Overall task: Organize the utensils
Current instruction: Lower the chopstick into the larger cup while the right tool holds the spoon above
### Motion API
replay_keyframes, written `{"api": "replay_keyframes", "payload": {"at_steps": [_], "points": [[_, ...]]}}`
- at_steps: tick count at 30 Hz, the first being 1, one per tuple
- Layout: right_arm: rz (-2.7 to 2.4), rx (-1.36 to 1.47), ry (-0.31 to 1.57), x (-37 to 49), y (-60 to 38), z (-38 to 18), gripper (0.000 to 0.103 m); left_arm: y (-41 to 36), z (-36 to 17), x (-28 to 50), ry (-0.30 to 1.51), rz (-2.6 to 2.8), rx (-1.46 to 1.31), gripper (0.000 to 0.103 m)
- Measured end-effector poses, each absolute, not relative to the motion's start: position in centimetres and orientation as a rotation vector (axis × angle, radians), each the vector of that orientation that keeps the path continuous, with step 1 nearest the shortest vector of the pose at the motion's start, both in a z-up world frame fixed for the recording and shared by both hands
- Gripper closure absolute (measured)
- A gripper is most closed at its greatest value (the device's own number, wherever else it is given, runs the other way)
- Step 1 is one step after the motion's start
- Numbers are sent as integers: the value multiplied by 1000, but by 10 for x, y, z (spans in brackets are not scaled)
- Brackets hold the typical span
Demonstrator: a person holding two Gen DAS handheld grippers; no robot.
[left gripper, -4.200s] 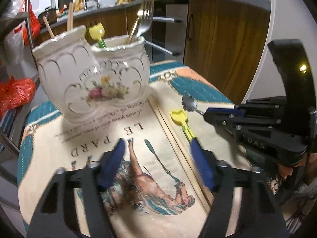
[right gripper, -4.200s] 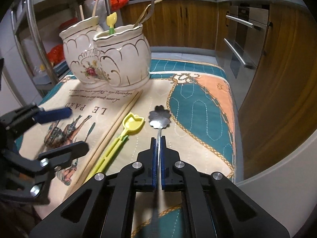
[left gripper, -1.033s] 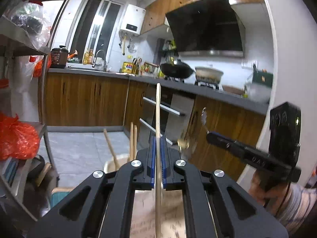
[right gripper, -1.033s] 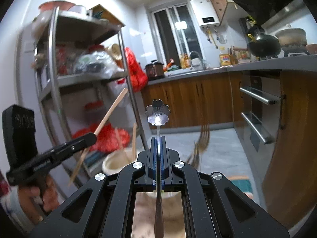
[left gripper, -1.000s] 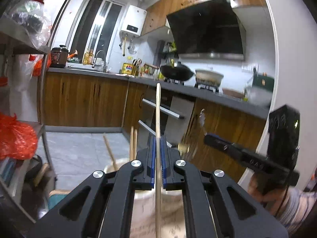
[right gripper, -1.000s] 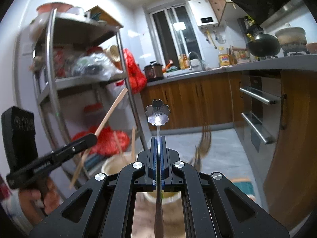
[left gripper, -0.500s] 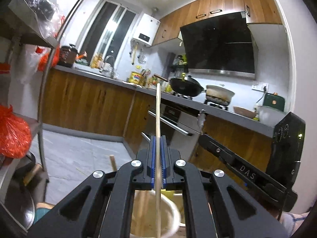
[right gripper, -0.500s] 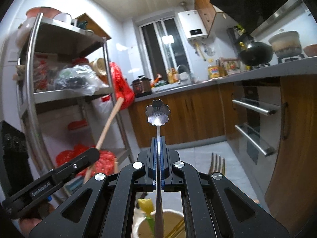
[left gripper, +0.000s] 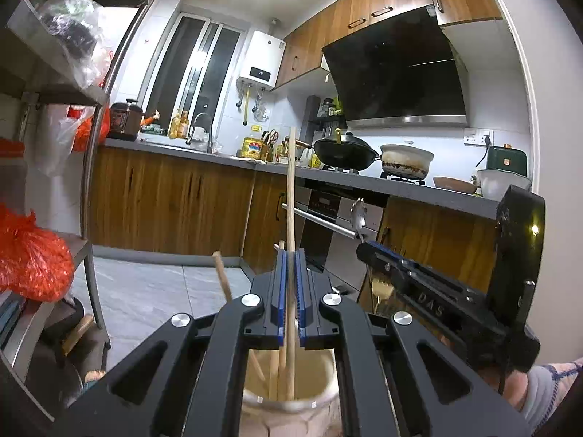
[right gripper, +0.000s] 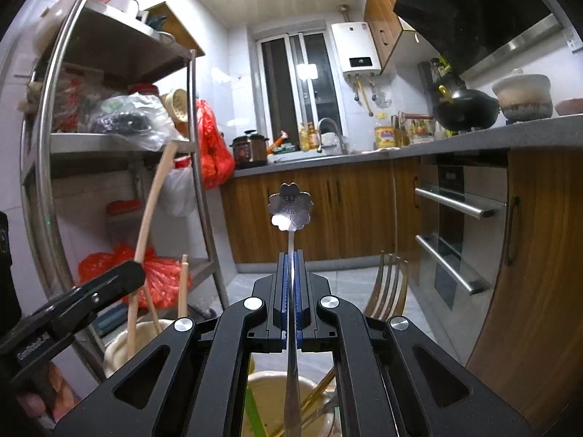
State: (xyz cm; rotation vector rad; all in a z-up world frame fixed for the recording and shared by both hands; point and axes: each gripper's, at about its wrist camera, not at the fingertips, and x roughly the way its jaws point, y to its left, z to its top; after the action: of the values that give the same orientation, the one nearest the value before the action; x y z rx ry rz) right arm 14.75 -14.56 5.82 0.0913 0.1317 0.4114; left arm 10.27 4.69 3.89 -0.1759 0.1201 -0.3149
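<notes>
My left gripper (left gripper: 290, 273) is shut on a wooden chopstick (left gripper: 290, 196) held upright; its lower end reaches into the left cup of the cream ceramic holder (left gripper: 320, 397), beside other chopsticks (left gripper: 223, 276). My right gripper (right gripper: 290, 276) is shut on a metal spoon with a flower-shaped end (right gripper: 290, 205), upright, with its lower end inside the right cup (right gripper: 262, 382). That cup holds a gold fork (right gripper: 388, 284) and a green-handled utensil (right gripper: 253, 415). The right gripper shows in the left wrist view (left gripper: 368, 249), the left gripper in the right wrist view (right gripper: 124, 276).
A steel shelf rack (right gripper: 196, 182) with bags stands at the left. Wooden kitchen cabinets (left gripper: 164, 204) and an oven (right gripper: 462, 233) run behind and to the right. The table under the holder is hidden.
Both grippers have come lower over the holder since half a second ago. The chopstick's end and the spoon's end now stand inside the cups.
</notes>
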Motion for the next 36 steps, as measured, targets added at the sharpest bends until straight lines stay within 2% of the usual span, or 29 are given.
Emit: {"api": "replay_keyframes", "payload": {"at_steps": [21,36], "points": [[322,45,82,150,-134,60,99,47,14,91,161,-324,-149,99],[362,23,160,141,-137,39,99,45,9,93,181,-318,-119,99]]}}
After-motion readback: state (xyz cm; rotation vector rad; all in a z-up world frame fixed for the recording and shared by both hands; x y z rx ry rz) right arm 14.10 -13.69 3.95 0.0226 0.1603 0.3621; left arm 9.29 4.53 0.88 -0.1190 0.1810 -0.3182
